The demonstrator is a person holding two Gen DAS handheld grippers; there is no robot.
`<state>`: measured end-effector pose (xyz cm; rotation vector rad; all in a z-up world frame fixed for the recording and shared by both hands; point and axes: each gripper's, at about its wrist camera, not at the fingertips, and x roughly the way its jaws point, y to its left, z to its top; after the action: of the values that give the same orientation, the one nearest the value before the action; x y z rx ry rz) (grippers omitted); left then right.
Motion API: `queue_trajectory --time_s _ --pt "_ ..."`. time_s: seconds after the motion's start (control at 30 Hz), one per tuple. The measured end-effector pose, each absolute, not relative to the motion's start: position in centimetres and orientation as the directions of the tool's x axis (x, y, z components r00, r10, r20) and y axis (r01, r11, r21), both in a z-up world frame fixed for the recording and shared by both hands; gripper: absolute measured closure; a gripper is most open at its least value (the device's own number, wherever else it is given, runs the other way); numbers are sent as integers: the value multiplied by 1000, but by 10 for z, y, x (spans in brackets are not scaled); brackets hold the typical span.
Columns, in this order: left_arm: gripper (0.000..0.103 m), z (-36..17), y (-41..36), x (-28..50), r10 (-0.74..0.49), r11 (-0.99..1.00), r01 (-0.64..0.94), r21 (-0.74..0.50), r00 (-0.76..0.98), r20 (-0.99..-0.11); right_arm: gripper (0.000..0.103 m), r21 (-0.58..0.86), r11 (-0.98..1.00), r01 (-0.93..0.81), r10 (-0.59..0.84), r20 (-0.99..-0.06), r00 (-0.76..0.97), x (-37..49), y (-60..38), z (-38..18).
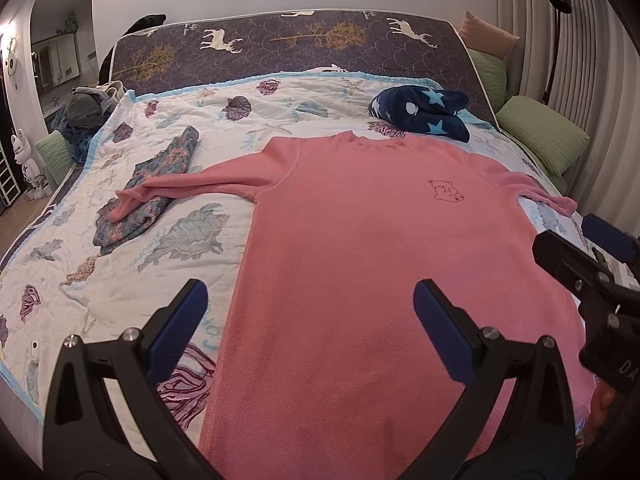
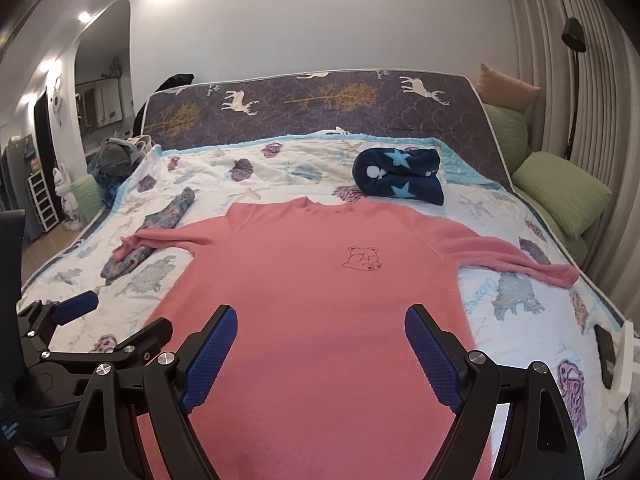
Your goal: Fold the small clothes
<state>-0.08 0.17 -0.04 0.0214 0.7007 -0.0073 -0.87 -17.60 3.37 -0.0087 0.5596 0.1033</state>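
Note:
A pink long-sleeved shirt (image 1: 360, 248) with a small bear outline on the chest lies flat and face up on the bed, both sleeves spread out; it also shows in the right wrist view (image 2: 320, 280). My left gripper (image 1: 310, 300) is open and empty, hovering over the shirt's lower left part. My right gripper (image 2: 320, 324) is open and empty over the shirt's lower middle. The left sleeve end rests on a folded floral garment (image 1: 152, 192). Each gripper shows at the edge of the other's view.
A rolled navy star-print blanket (image 1: 424, 112) lies near the headboard. A pile of clothes (image 1: 88, 112) sits at the bed's far left corner. Green pillows (image 1: 544, 136) line the right side. A white holder with a phone (image 2: 616, 360) lies at the right bed edge.

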Motion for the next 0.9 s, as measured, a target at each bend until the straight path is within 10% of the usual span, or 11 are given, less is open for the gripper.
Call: queue_trajectory --time_s 0.9 --pt "1 -11 12 4 -28 1000 16 -25 779 -627 15 50 997 -61 79 -547 834 -1 -180 29"
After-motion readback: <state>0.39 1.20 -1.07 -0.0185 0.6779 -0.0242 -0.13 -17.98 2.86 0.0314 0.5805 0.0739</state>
